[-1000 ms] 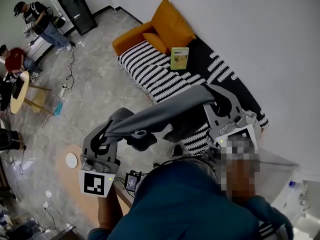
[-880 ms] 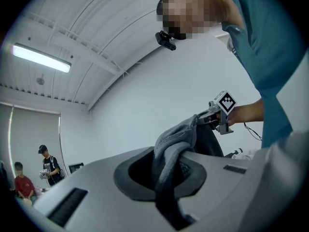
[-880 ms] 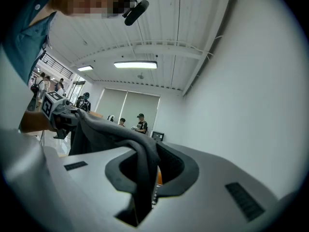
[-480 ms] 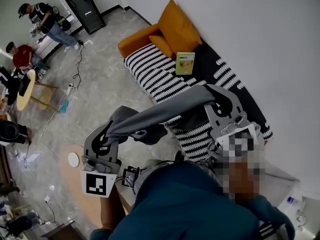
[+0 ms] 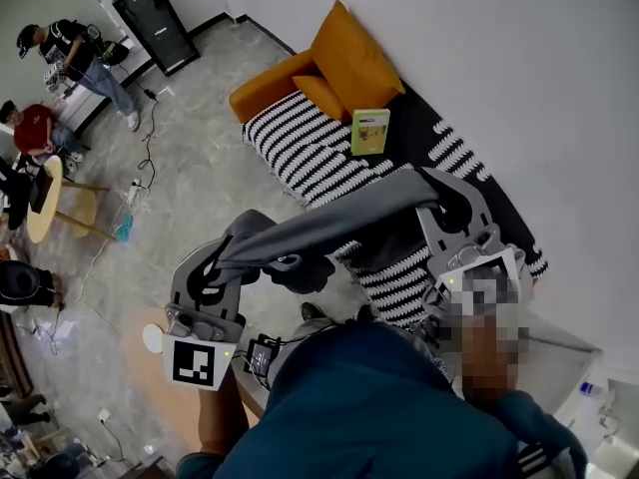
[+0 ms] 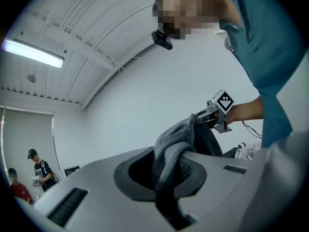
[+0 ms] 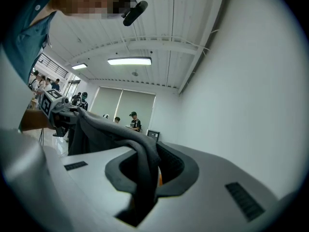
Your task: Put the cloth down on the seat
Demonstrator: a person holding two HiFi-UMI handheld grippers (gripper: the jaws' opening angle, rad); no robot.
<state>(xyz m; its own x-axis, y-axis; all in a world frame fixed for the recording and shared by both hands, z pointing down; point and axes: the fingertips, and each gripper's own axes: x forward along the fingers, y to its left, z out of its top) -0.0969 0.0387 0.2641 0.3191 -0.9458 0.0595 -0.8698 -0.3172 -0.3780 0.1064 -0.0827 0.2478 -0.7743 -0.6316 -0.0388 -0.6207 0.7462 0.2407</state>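
Room: pale grey tiled floor (image 5: 190,178), a white wall and a black cabinet (image 5: 155,23) in the far corner. People stand and sit at the left edge, by a round wooden table (image 5: 40,203).
Seat: a sofa (image 5: 310,148) under a black-and-white striped cover, with orange cushions (image 5: 349,53) at its far end.
Print: a green booklet (image 5: 370,131) stands on the sofa against the backrest; I cannot read its lettering at this size.
Task item: the grey cloth (image 5: 329,223) is stretched in the air between my two grippers. It is over the near end of the sofa and the floor beside it, not lying on the seat, and a fold hangs below its middle.
Left hand: my left gripper (image 5: 235,254) is clamped on one end of the cloth, which bunches up between the jaws.
Right hand: my right gripper (image 5: 436,196) is clamped on the other end, with the cloth running down between its jaws.
Marker: the cube (image 5: 195,360) on the left gripper carries a black-and-white square pattern with no letters.
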